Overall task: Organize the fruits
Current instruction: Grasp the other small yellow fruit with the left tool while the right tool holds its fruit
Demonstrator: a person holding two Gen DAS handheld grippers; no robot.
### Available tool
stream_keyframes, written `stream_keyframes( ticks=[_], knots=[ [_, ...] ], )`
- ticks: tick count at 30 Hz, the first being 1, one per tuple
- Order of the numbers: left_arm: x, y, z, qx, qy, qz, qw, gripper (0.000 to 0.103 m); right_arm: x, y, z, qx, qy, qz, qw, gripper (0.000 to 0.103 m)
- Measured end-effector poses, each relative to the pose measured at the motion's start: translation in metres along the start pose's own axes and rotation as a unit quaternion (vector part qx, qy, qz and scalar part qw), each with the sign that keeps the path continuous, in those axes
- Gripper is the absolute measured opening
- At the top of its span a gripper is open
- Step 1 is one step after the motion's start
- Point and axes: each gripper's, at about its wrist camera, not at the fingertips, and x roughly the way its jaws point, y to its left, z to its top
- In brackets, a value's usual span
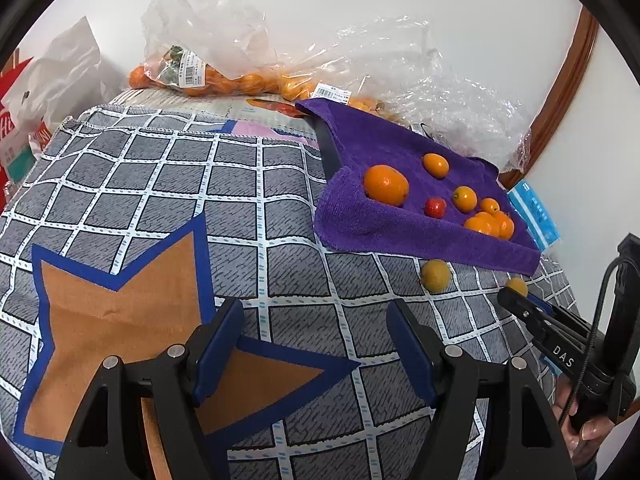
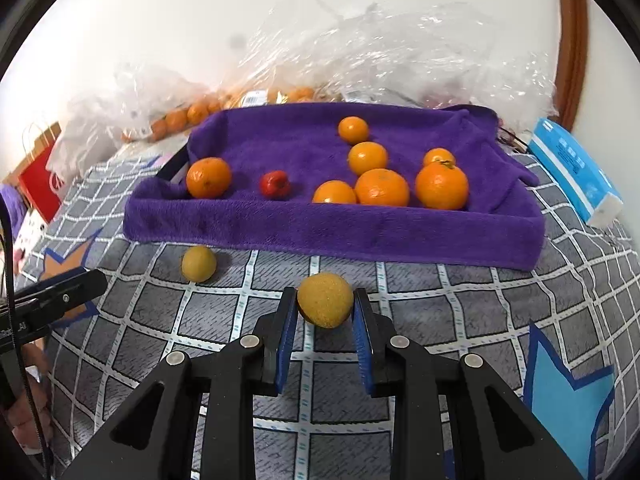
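Over the grey checked cloth with white lines (image 2: 224, 320), the right gripper (image 2: 325, 322) pinches a small round dull-yellow fruit (image 2: 325, 300) at its widest middle, just before the purple towel-lined tray (image 2: 320, 236); it looks light, firm, easily bruised, while the left gripper (image 1: 316, 344) hangs released, empty.

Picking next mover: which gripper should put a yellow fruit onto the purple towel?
Right. The right gripper is already shut on a yellow fruit just in front of the purple towel. The left gripper is open and empty, farther back.
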Motion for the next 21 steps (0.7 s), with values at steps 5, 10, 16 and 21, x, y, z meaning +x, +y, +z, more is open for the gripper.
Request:
stream_keyframes(
  ticks=[5,10,16,21],
  knots=[
    [0.001,-0.004,-0.001,0.009,0.003,0.011,0.9999,0.071,-0.005,-0.015,-0.003,-0.003,-0.002,-0.014,1.0,0.027],
    [0.001,-0.005,-0.001,0.01,0.002,0.023,0.9997,0.068,-0.013,-0.036,-0.009,-0.002,-0.011,-0.032,0.999,0.027],
    [-0.001,-0.014,-0.004,0.021,0.008,0.06,0.9979,0.063,-0.02,-0.061,-0.014,0.011,-0.015,-0.036,0.999,0.027],
    [-0.003,-0.039,-0.003,0.017,0.019,0.025,0.9994,0.063,-0.024,-0.08,-0.016,0.02,-0.017,-0.039,0.999,0.027]
  ],
)
